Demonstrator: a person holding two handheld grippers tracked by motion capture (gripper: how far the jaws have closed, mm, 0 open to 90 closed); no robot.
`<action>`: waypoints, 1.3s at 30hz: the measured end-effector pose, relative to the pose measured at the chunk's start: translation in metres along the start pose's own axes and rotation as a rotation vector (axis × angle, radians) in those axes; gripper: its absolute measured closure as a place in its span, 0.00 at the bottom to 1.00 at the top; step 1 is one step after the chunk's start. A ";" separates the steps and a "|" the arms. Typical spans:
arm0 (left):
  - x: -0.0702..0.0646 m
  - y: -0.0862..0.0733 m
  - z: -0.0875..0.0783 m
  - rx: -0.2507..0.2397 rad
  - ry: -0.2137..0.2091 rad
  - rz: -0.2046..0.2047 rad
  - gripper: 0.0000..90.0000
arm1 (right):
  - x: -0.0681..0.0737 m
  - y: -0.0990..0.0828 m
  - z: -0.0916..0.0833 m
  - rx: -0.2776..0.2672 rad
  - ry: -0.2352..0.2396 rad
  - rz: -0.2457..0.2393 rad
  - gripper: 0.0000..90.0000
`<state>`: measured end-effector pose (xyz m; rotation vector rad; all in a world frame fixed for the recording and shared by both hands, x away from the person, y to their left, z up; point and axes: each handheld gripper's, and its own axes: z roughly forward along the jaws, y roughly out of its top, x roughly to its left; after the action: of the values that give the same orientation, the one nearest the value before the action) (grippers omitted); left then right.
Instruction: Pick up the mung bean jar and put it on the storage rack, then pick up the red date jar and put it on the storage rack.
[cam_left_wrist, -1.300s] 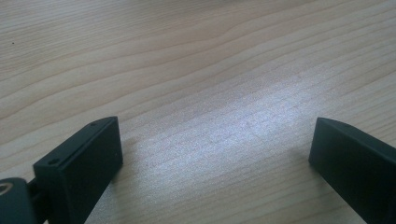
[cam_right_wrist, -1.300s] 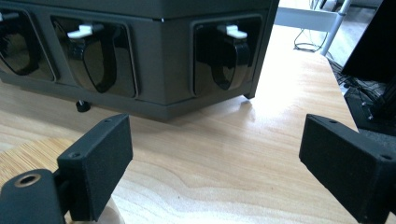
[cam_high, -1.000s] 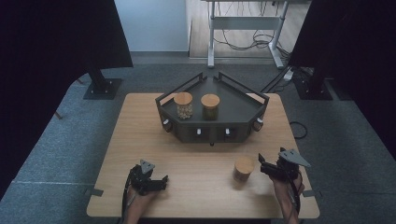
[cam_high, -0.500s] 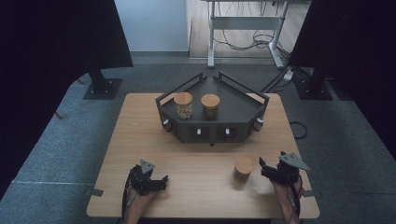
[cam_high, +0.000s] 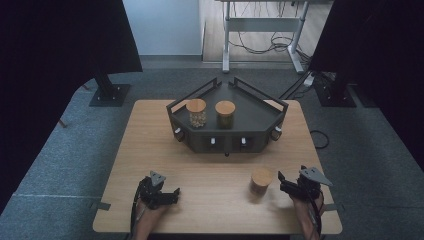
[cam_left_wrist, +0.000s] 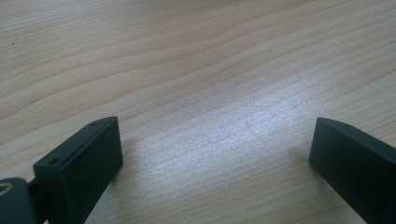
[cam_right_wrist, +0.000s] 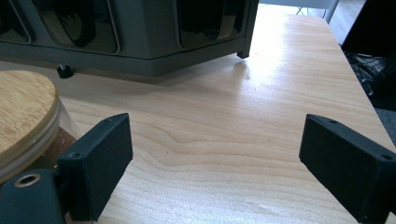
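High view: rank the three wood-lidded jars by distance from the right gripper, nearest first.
From the right gripper:
1. Jar on the table, just to its left, apart from the jaws.
2. Dark jar, right one on the black stand.
3. Pale-filled jar, left one on the stand.

Right tongs (cam_high: 281, 181) sit just beside the wooden-lidded jar (cam_high: 261, 180).

Leaving a wide bare strip of tabletop (cam_high: 210, 175) between the left tongs (cam_high: 172, 192) and the lone jar (cam_high: 261, 181). Standing just beside the right tongs (cam_high: 281, 181), blocking passage on that side. Closing off the far middle: the dark rack (cam_high: 227, 137) carrying two jars.
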<state>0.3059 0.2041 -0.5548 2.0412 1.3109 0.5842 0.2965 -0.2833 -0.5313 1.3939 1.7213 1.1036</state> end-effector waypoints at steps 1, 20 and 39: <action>0.000 0.000 0.000 0.000 0.000 0.000 0.03 | 0.000 -0.001 0.000 0.000 0.000 0.000 0.10; 0.000 0.000 0.000 0.000 0.001 -0.001 0.03 | -0.003 -0.009 0.002 0.012 -0.001 0.015 0.10; 0.000 0.000 0.000 0.000 0.001 -0.001 0.03 | 0.005 -0.003 -0.009 -0.030 0.014 0.004 0.10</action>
<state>0.3054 0.2039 -0.5548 2.0411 1.3121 0.5844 0.2859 -0.2806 -0.5297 1.3750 1.7056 1.1395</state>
